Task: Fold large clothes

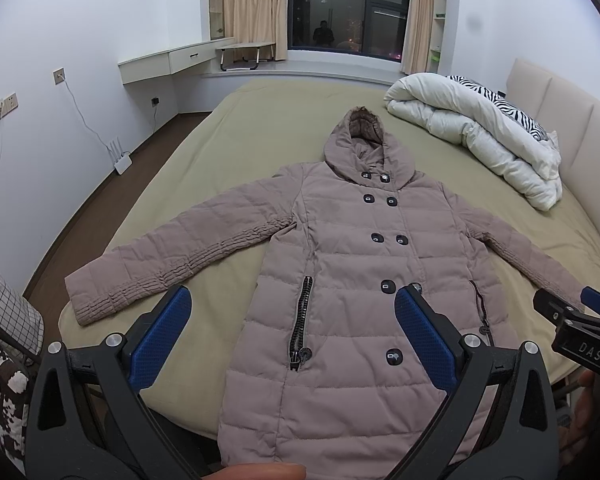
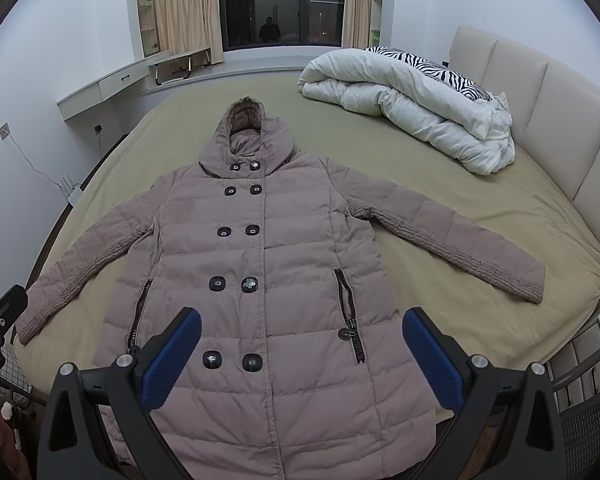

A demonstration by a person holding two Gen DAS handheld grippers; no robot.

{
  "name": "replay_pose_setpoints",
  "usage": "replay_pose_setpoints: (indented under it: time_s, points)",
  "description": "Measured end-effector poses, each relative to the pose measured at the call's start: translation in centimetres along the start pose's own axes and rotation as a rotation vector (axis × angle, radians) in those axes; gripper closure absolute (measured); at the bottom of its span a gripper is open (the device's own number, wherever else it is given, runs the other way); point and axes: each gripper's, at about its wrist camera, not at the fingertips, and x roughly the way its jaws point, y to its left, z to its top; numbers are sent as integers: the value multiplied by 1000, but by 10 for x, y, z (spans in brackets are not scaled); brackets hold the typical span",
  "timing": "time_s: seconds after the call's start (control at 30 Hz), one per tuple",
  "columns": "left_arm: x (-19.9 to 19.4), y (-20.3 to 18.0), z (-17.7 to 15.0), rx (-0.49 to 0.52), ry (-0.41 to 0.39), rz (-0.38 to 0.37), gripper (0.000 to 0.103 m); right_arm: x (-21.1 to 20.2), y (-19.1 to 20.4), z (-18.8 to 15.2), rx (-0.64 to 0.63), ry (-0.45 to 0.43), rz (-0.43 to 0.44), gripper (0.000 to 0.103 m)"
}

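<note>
Left wrist: one coat point(image 1: 352, 272), two sleeves spread, both tongs point(image 1: 292, 336) agape.

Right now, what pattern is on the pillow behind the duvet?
Black-and-white zebra stripes on the pillow; clearest in the right wrist view.

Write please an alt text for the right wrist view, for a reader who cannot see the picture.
A mauve hooded padded coat lies flat, front up and buttoned, both sleeves spread, on a bed with an olive sheet. The open right gripper hovers over the coat's lower part, holding nothing. A rolled white duvet lies near the beige headboard.
</note>
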Motion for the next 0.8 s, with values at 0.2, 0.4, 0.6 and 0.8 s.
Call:
replay_pose_setpoints:
  time_s: [0.2,0.4,0.6,0.8]
  points:
    - [0,0,0,1,0,0,0,-1,0,-5,0,2,0,0]
    - [0,0,0,1,0,-2,0,4,3,-9,-3,4,-1,0]
    - [0,0,0,0,1,0,0,4,3,-9,-3,5,-2,0]
    - [0,0,0,1,2,-1,0,4,2,-8,-2,8,-1,0]
